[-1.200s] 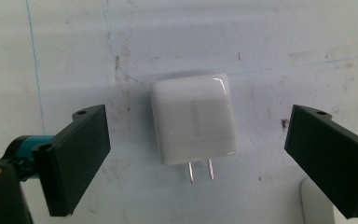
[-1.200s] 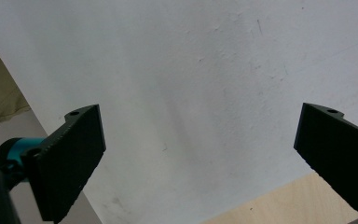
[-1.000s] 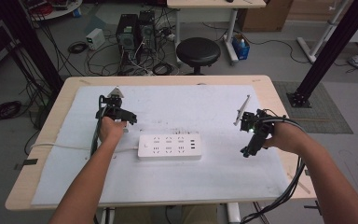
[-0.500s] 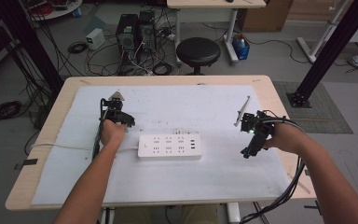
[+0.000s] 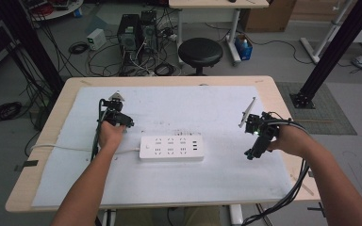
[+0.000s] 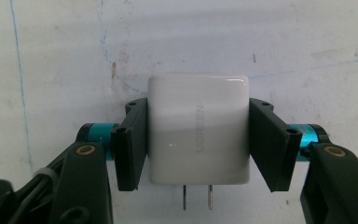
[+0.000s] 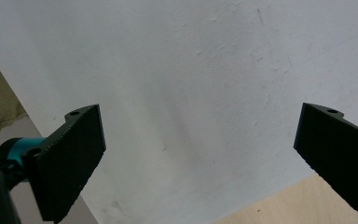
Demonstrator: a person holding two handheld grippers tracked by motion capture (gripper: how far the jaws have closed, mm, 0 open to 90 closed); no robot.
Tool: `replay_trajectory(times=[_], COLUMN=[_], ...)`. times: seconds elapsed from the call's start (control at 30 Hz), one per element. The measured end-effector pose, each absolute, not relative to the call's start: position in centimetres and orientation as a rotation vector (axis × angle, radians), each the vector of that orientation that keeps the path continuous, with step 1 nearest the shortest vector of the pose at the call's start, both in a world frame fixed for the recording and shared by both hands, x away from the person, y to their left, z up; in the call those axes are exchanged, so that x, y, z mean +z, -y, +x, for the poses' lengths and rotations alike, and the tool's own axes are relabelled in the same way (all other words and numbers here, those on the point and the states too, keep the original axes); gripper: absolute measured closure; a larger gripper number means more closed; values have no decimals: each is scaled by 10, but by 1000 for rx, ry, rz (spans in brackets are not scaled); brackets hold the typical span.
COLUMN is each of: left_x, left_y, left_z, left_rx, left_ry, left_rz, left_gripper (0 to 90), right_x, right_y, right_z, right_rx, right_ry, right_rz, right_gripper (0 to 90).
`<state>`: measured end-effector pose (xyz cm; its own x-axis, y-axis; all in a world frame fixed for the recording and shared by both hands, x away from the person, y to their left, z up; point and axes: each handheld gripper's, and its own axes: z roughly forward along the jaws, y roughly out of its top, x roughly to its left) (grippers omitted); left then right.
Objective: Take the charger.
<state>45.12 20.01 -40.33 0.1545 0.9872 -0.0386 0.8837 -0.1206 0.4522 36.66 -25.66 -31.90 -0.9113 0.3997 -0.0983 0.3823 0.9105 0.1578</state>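
Wooden tabletop (image 5: 283, 101) covered by a white sheet (image 5: 193, 108), on it a white power strip (image 5: 171, 148) at centre and a white charger (image 6: 198, 128) lying flat left of it.

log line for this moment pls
left gripper: just closed on white charger | right gripper: open, empty | power strip: mid-table, untouched
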Motion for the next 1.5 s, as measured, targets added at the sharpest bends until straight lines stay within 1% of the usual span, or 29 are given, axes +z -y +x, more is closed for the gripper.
replay_trajectory(times=[0.17, 0.5, 0.57, 0.6, 0.63, 0.83, 0.93, 1.17, 1.5], left_x=[-389, -343, -335, -335, -326, -307, -301, -293, -292], left_y=[-204, -202, -201, -201, -200, -195, -194, -192, -187], left_z=[442, 410, 404, 404, 397, 382, 375, 360, 350], left_rx=[377, 465, 471, 471, 458, 457, 438, 438, 425], left_ry=[-1656, -1298, -1245, -1245, -1174, -991, -944, -784, -698], left_rz=[2089, 2209, 2217, 2217, 2221, 2254, 2257, 2327, 2371], left_gripper=[424, 424, 424, 425, 425, 424, 425, 424, 424], right_x=[-319, -317, -316, -316, -316, -314, -313, -314, -311], right_y=[258, 256, 256, 256, 256, 255, 256, 254, 261], right_z=[365, 360, 359, 359, 358, 350, 346, 345, 346], right_rx=[202, 232, 234, 234, 235, 253, 277, 318, 361], right_ry=[-2929, -2902, -2900, -2900, -2900, -2875, -2867, -2862, -2827], right_rz=[627, 648, 662, 662, 668, 662, 667, 669, 721], right_gripper=[13, 14, 14, 14, 14, 13, 13, 13, 14])
